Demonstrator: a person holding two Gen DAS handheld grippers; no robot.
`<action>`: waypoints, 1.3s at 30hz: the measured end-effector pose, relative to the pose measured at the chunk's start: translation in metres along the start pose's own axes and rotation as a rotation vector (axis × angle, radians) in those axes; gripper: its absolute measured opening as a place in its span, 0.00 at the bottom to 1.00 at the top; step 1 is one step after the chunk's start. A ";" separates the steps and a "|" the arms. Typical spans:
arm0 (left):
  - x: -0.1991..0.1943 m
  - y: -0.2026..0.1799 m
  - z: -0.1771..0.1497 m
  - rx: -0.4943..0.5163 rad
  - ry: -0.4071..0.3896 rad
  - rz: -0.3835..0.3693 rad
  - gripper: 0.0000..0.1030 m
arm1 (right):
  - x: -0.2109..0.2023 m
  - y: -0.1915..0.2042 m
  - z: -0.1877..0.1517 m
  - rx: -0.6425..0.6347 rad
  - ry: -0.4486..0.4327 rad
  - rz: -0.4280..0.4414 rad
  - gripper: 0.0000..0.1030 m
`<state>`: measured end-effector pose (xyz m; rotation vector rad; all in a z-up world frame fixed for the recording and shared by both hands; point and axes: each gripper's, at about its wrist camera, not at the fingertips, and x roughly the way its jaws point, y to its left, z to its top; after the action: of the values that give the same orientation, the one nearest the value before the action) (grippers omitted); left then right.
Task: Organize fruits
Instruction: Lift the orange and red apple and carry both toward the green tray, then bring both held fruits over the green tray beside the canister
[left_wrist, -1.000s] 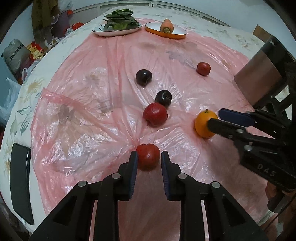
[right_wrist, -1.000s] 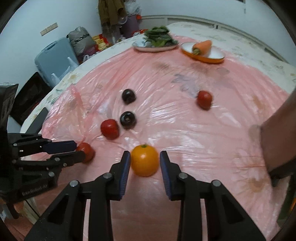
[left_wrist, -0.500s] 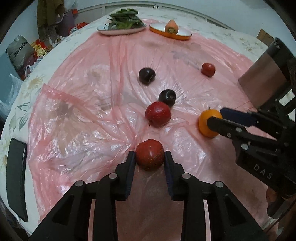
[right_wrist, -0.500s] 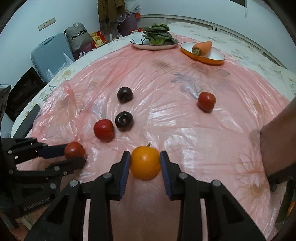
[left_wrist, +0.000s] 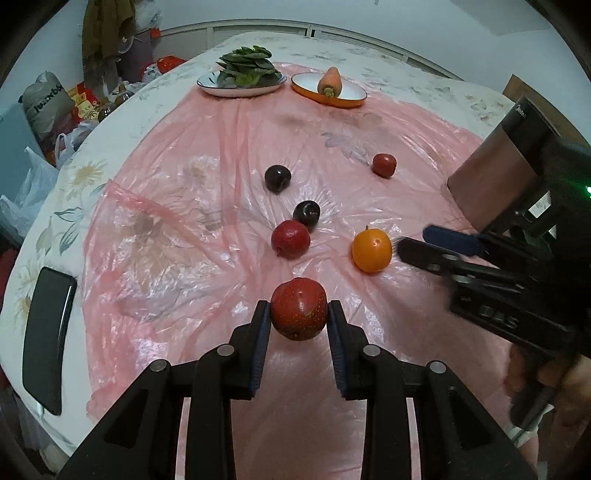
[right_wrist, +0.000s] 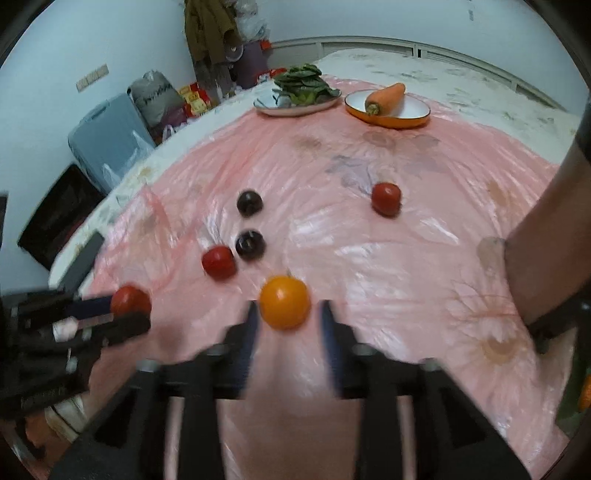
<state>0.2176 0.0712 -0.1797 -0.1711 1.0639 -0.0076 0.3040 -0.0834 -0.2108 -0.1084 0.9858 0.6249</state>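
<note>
My left gripper (left_wrist: 298, 318) is shut on a red fruit (left_wrist: 298, 314) and holds it just above the pink plastic sheet (left_wrist: 184, 236). My right gripper (right_wrist: 287, 317) is open; the orange (right_wrist: 284, 302) sits between its fingertips with gaps on both sides. In the left wrist view the orange (left_wrist: 371, 249) rests on the sheet just ahead of the right gripper's fingers (left_wrist: 424, 254). Another red fruit (left_wrist: 290, 239), two dark plums (left_wrist: 306, 215) (left_wrist: 277, 178) and a small red fruit (left_wrist: 383, 165) lie on the sheet.
At the far edge stand a white plate of green leaves (left_wrist: 243, 79) and an orange dish with a carrot (left_wrist: 328, 90). A black phone (left_wrist: 46, 343) lies at the table's left edge. A metallic box (left_wrist: 506, 158) stands at the right. A forearm (right_wrist: 546, 236) crosses the right.
My left gripper has closed on the red fruit and lifted it slightly. My right gripper has opened and drawn back a little from the orange, which now rests on the sheet.
</note>
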 end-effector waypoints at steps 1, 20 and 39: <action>-0.001 0.000 0.000 0.000 0.001 -0.001 0.25 | 0.008 0.004 0.003 -0.012 0.012 -0.005 0.78; -0.020 -0.024 -0.003 0.044 -0.020 -0.026 0.26 | -0.026 -0.002 -0.020 -0.024 0.009 -0.038 0.42; -0.048 -0.205 -0.020 0.281 -0.011 -0.158 0.26 | -0.214 -0.133 -0.135 0.190 -0.131 -0.213 0.42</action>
<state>0.1925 -0.1296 -0.1175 -0.0002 1.0248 -0.2966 0.1911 -0.3365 -0.1396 -0.0041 0.8885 0.3374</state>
